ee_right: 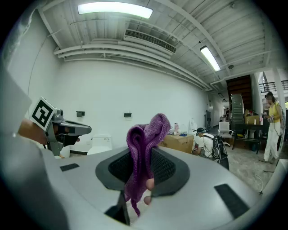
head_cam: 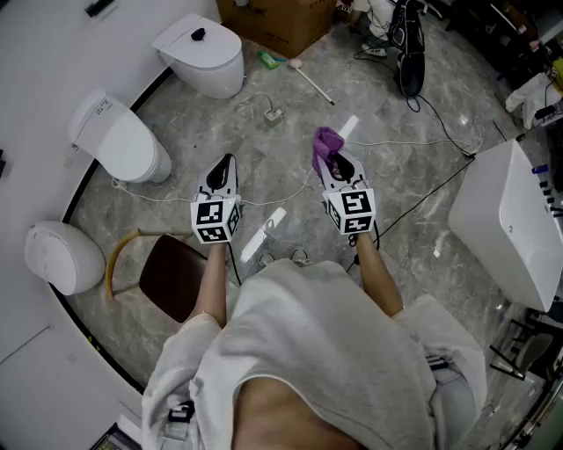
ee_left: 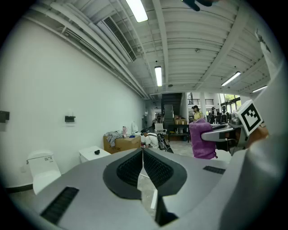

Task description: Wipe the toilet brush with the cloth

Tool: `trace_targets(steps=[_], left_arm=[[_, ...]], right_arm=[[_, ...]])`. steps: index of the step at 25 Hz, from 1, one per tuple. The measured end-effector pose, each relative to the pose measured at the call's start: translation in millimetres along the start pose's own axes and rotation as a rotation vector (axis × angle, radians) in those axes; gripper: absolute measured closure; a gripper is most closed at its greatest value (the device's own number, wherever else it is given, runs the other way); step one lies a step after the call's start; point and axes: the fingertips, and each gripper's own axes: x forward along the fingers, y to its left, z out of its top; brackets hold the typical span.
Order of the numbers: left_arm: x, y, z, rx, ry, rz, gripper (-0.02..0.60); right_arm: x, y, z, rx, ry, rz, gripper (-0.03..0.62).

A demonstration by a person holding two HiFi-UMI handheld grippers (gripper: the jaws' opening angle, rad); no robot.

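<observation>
- Right gripper [head_cam: 332, 161] is clamped on the purple cloth [head_cam: 325, 141], which is bunched upright.
- Left gripper [head_cam: 227, 162] is pinched together and empty.
- Brush [head_cam: 313, 83] lies on the floor at 12 o'clock, well apart from both grippers.

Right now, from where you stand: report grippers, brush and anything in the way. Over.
Left gripper shut, empty. Right gripper shut on purple cloth. Toilet brush on floor ahead, untouched. Small white box with cord lies between.

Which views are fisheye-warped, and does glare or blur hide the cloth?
Both gripper views: heavy fisheye, black corners, ceiling lights blown out. Head view: mild warp, bright streaks reflected on the floor. Right gripper view: purple cloth sharp, no glare.
</observation>
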Motion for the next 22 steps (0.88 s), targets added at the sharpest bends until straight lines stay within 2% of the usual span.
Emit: trace_targets(steps=[9,22], left_arm=[[3,1,-4,0.000,0.004,-0.001,0.557],[12,-20,-7,0.000,0.021,0.040,0.557]], right_arm=[[4,-2,-2,0.027,-0.013,0.004,0.487],[3,-22,-15,0.043,0.007,0.060,0.487]])
